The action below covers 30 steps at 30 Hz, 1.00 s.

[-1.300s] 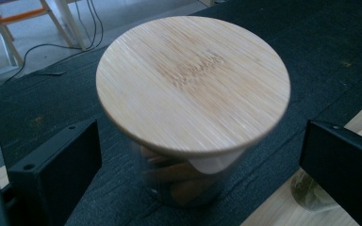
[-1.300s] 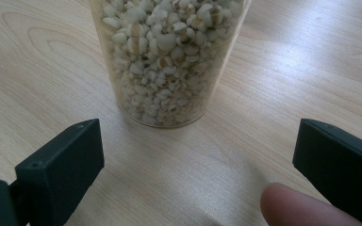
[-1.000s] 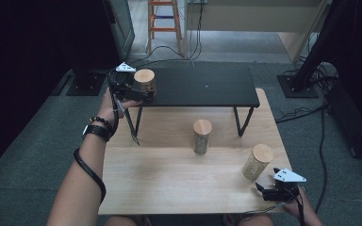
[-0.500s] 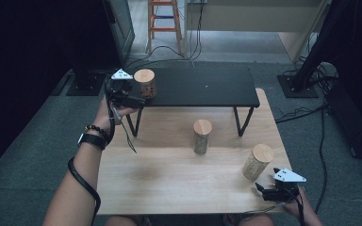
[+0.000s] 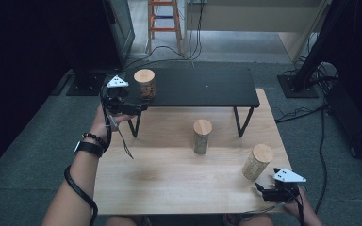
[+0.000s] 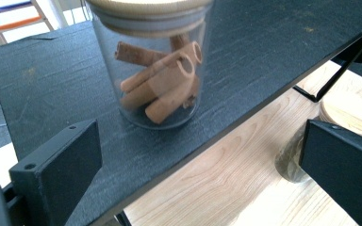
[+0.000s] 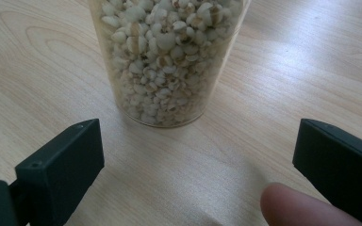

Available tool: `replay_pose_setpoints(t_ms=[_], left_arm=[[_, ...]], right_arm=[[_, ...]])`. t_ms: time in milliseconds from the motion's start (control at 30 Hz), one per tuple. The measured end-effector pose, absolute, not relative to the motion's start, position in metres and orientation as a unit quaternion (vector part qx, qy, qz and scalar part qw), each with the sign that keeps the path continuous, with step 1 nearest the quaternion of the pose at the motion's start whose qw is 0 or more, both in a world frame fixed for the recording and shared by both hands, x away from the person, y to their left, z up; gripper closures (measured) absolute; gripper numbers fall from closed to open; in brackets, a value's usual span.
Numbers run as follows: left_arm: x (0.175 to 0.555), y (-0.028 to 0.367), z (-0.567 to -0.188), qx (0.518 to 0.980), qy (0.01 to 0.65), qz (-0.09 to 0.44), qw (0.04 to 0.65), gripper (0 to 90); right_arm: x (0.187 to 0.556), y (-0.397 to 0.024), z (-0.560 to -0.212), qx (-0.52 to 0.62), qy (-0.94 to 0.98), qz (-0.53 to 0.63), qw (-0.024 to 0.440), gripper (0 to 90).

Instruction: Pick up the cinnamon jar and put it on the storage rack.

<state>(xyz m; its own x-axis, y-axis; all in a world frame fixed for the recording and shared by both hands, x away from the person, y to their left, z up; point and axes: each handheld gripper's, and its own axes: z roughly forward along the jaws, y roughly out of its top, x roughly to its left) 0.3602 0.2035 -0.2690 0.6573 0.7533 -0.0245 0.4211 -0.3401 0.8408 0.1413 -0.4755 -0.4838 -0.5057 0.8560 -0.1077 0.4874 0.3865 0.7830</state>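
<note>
A glass jar of cinnamon sticks (image 5: pixel 145 84) with a wooden lid stands at the left end of the black shelf (image 5: pixel 207 87). My left gripper (image 5: pixel 139 105) hovers open just in front of it, off the shelf's near left corner. In the left gripper view the cinnamon jar (image 6: pixel 158 70) stands apart from the left gripper (image 6: pixel 202 160), beyond its spread jaws. My right gripper (image 5: pixel 260 189) rests open at the table's near right corner. A jar of pale grains (image 7: pixel 169 56) sits just ahead of the right gripper (image 7: pixel 198 160), untouched; in the high view the grain jar (image 5: pixel 257 161) is up and left of that gripper.
A third lidded jar (image 5: pixel 201 136) stands mid-table on the wooden table (image 5: pixel 169 179), in front of the shelf legs (image 5: pixel 241 121). A fingertip (image 7: pixel 292 207) shows by the right jaw. Cables and an orange ladder (image 5: pixel 162 21) lie on the floor behind.
My left gripper has drawn back a little from the cinnamon jar, toward the person and lower. The right gripper and all jars stay where they were.
</note>
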Motion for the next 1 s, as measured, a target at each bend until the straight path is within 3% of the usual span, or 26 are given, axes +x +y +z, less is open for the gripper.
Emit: replay_pose_setpoints(t_ms=[1000], left_arm=[[0.324, 0.217, -0.298, 0.793, 0.368, 0.198, 0.443, 0.1]], right_arm=[[0.141, -0.474, -0.484, 0.426, 0.791, 0.354, 0.261, 2.5]])
